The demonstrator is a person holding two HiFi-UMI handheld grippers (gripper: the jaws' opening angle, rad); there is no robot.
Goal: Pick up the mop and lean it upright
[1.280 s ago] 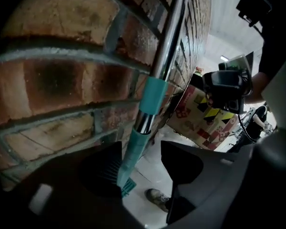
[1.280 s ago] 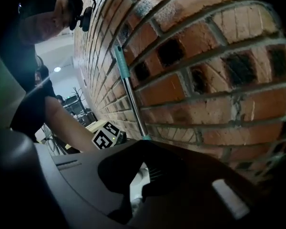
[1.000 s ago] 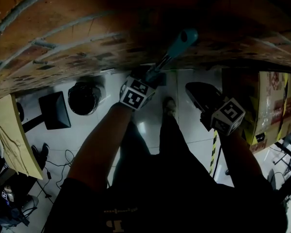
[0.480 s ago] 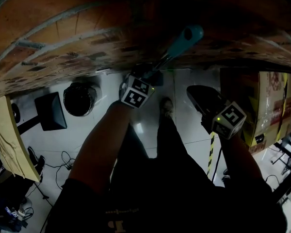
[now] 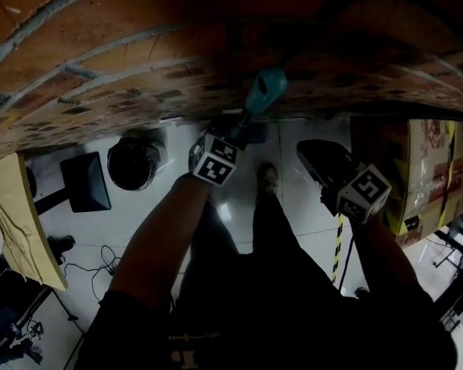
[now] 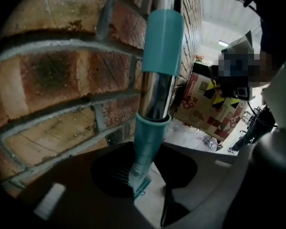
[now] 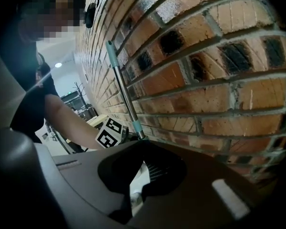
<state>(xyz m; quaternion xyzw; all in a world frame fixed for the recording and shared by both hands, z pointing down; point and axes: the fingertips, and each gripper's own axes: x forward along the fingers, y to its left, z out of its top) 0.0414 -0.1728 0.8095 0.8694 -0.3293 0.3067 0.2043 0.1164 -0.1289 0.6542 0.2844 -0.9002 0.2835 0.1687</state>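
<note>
One mop (image 5: pixel 264 91) shifted; left hand-held gripper (image 6: pixel 142 173) newly clamped on it, right one (image 7: pixel 140 168) open.

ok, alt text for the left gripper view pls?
A mop handle, a chrome shaft with teal sleeves, rises between the jaws of the left gripper, which have just been closing onto its lower teal sleeve, close beside a brick wall. Patterned cardboard boxes stand on the pale floor behind, at right.

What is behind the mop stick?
A brick wall stands right behind the mop stick. The stick covers a thin strip of bricks, and the mop's bottom end is out of sight.
</note>
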